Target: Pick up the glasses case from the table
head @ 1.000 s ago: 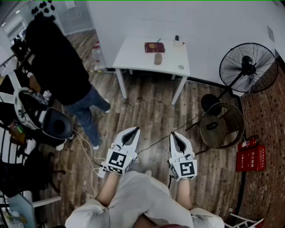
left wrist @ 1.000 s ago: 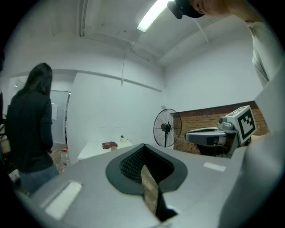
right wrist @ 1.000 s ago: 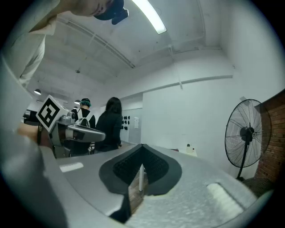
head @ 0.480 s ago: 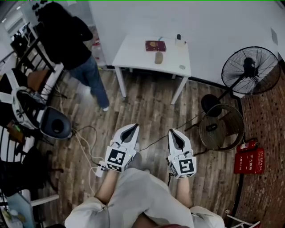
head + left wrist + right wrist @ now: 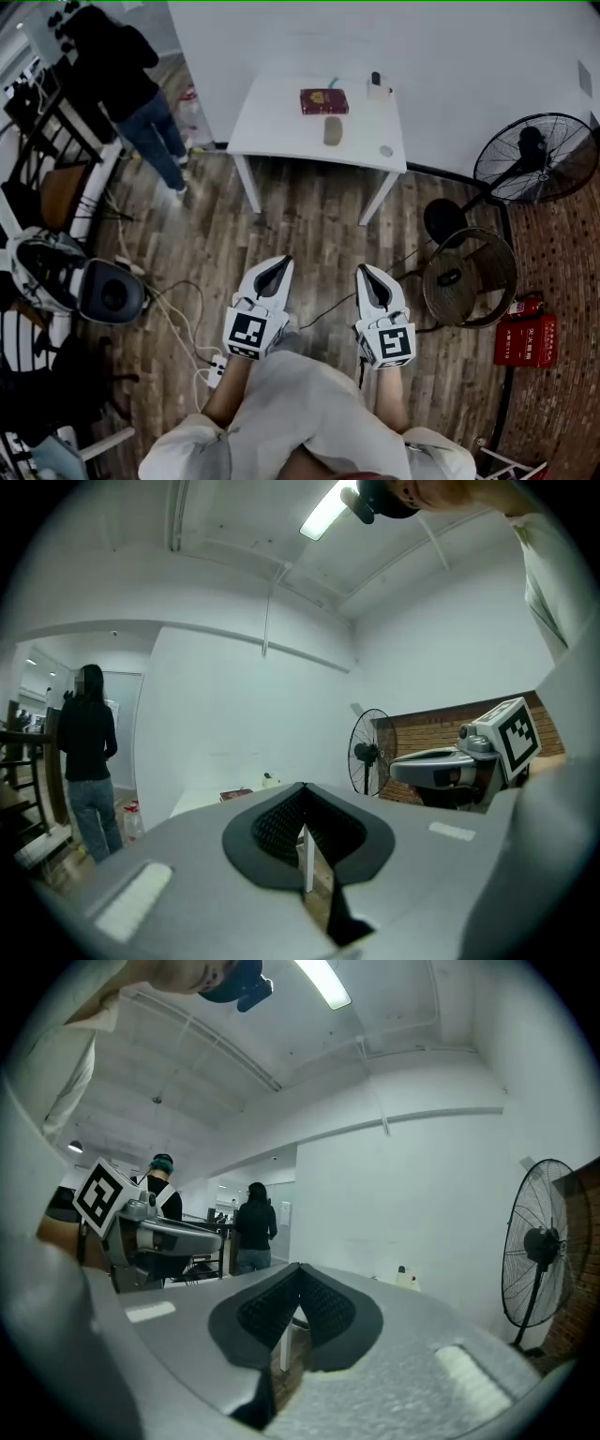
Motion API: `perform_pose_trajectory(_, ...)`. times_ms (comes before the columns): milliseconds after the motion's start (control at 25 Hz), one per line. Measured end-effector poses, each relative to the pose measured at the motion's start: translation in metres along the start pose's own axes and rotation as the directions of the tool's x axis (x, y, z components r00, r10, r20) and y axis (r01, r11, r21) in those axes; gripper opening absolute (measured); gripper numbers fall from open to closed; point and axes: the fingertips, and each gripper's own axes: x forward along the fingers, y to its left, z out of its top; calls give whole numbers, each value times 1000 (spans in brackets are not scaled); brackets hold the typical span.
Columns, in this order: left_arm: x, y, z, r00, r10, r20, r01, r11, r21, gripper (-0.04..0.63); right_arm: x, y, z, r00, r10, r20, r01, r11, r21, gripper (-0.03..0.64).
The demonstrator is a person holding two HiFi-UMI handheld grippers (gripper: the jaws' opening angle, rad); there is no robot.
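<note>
White rectangular table (image 5: 281, 122) stands well ahead; the grey-brown oval glasses case (image 5: 333, 130) lies near its middle, long axis pointing away. Both the left gripper (image 5: 279, 269) and right gripper (image 5: 365, 274) are closed, empty; the right seems slightly nearer.

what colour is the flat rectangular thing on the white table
Dark red. The rectangular thing shows best in the head view.
</note>
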Motion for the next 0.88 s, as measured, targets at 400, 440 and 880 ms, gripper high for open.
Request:
perform_pose_trajectory(400, 64, 74, 1, 998, -57, -4, 57, 998, -7, 18, 91, -13, 11, 999, -38, 6, 38, 999, -16, 5)
perform_pose_trajectory(440, 68, 78, 1, 998, -62, -4, 62, 998, -6, 18, 96, -14, 10, 999, -43, 3, 43, 999, -16, 5)
perform_pose_trajectory(880, 114, 105, 2, 997, -81, 3, 81, 997, -8, 18, 138, -39, 7, 997, -72, -10, 72, 997, -16, 5)
